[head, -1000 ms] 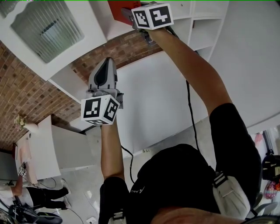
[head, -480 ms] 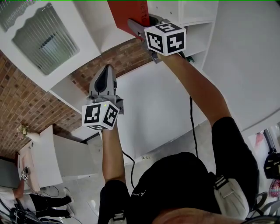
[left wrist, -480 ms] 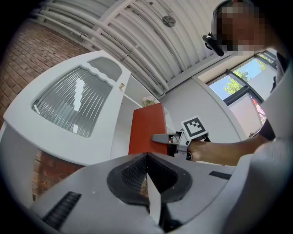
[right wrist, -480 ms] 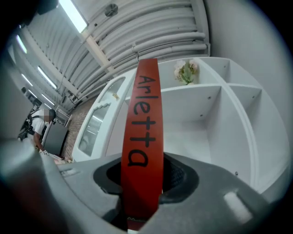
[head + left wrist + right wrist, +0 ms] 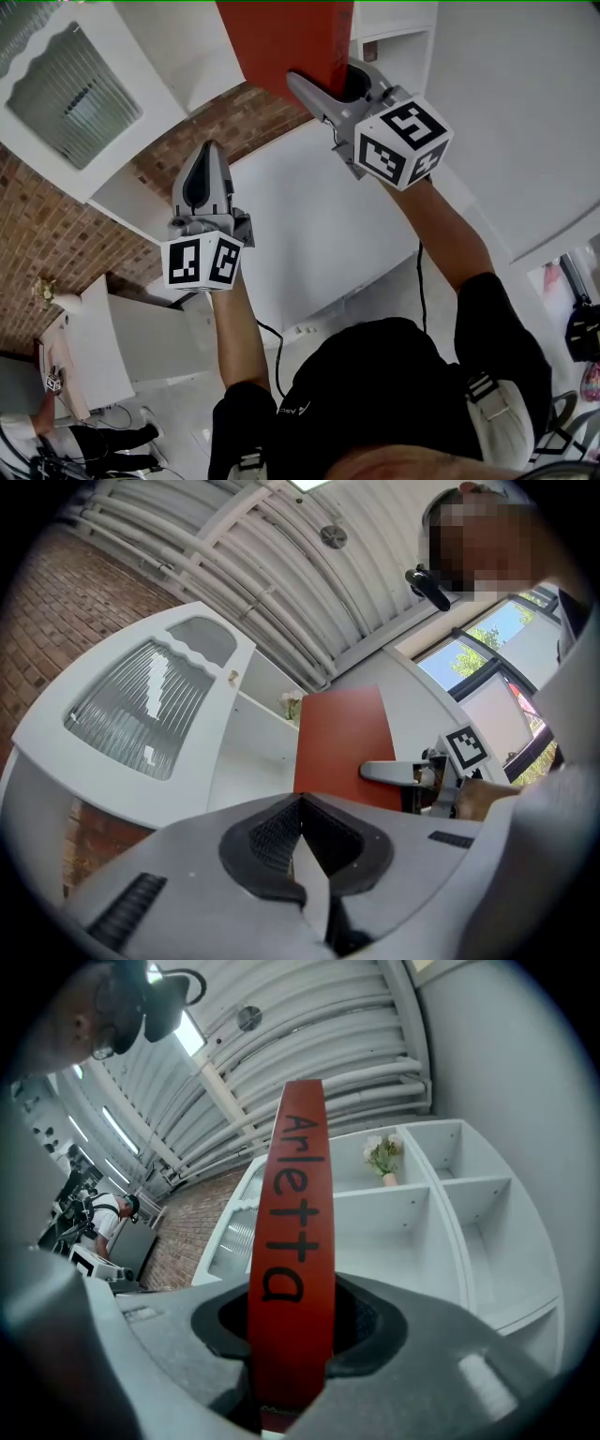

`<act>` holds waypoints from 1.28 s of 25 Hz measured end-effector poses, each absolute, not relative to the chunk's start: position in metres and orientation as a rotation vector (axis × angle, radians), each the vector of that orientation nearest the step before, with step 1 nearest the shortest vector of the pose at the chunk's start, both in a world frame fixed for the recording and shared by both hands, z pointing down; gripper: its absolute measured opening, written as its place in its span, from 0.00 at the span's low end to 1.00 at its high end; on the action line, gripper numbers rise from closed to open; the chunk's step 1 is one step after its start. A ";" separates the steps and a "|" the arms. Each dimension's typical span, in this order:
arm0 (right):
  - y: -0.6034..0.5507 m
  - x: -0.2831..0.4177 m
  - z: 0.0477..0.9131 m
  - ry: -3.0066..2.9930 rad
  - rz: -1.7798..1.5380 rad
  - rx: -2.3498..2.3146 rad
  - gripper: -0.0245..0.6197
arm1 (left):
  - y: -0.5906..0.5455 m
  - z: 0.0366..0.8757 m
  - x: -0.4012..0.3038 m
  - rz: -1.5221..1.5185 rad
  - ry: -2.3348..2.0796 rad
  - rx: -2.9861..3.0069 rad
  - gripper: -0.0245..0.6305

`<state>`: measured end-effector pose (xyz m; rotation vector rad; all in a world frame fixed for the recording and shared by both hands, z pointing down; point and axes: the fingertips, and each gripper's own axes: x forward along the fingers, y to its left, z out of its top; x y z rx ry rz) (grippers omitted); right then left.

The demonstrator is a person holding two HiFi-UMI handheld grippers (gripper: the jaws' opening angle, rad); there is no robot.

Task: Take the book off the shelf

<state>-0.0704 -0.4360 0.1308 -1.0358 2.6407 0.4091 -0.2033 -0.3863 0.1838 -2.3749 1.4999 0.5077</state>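
Observation:
A red book (image 5: pixel 281 37) with "Arletta" on its spine (image 5: pixel 295 1232) is clamped between the jaws of my right gripper (image 5: pixel 328 82), which holds it by its lower end, clear of the white shelf unit (image 5: pixel 403 37). In the right gripper view the spine runs up out of the gripper (image 5: pixel 292 1340), in front of the shelf compartments (image 5: pixel 441 1213). My left gripper (image 5: pixel 202 173) hangs lower and to the left, shut and empty. Its own view shows the closed tips (image 5: pixel 300 803), with the book (image 5: pixel 337 738) and the right gripper (image 5: pixel 398 772) beyond them.
A white cabinet door with ribbed glass (image 5: pixel 75 84) hangs at the upper left, over a brick wall (image 5: pixel 56 225). A small vase of flowers (image 5: pixel 382 1159) stands in an upper shelf compartment. Another person (image 5: pixel 56 436) stands at the far lower left. A black cable (image 5: pixel 419 281) trails from the right arm.
The right gripper has drawn the red book out from the shelf towards me, so much more of its cover shows. The left gripper has drifted slightly left.

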 end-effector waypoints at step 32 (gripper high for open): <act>-0.391 -0.059 0.245 2.671 0.241 -0.996 0.28 | -0.360 0.223 -0.186 0.472 1.555 -2.389 0.03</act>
